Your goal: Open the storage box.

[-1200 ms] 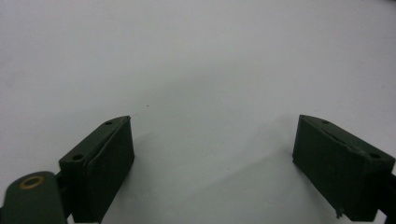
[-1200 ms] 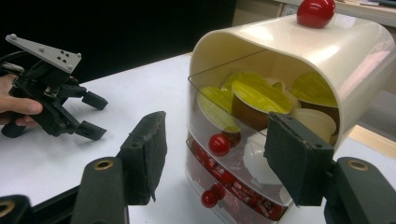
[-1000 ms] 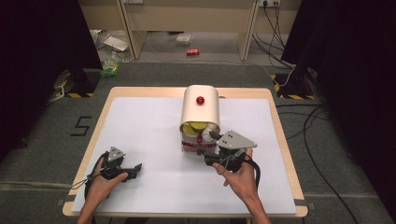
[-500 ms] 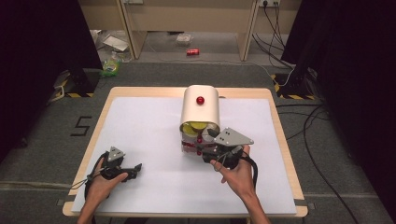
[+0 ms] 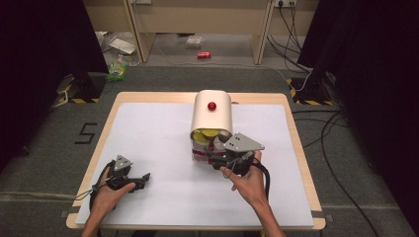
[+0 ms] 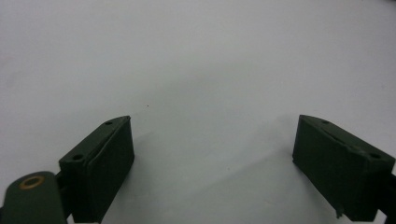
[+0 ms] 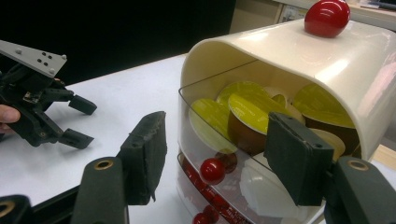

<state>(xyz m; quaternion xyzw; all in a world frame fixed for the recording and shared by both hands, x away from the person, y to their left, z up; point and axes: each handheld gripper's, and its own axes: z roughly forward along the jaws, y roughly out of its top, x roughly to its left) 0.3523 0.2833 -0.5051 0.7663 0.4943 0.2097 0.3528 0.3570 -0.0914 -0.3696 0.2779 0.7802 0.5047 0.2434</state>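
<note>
A cream dispenser (image 5: 212,116) (image 7: 289,51) with a red knob (image 5: 212,105) (image 7: 327,16) on top stands at the middle of the white table (image 5: 158,138). Yellow-lidded capsules (image 5: 207,134) (image 7: 247,112) fill its clear front. Below them a drawer bears a small red knob (image 7: 212,170). My right gripper (image 5: 210,154) (image 7: 222,154) is at the dispenser's front, open, its jaws flanking the clear wall without pressing on it. My left gripper (image 5: 143,178) (image 6: 212,158) (image 7: 81,122) rests low over the table at the front left, open and empty.
Wooden table edges frame the white sheet. On the floor behind lie a red can (image 5: 203,55) and some clutter (image 5: 118,69). Cables (image 5: 321,133) run along the right side. Bare white surface spreads between the two grippers.
My right gripper has edged slightly closer to the dispenser's front. The left hand has kept still.
</note>
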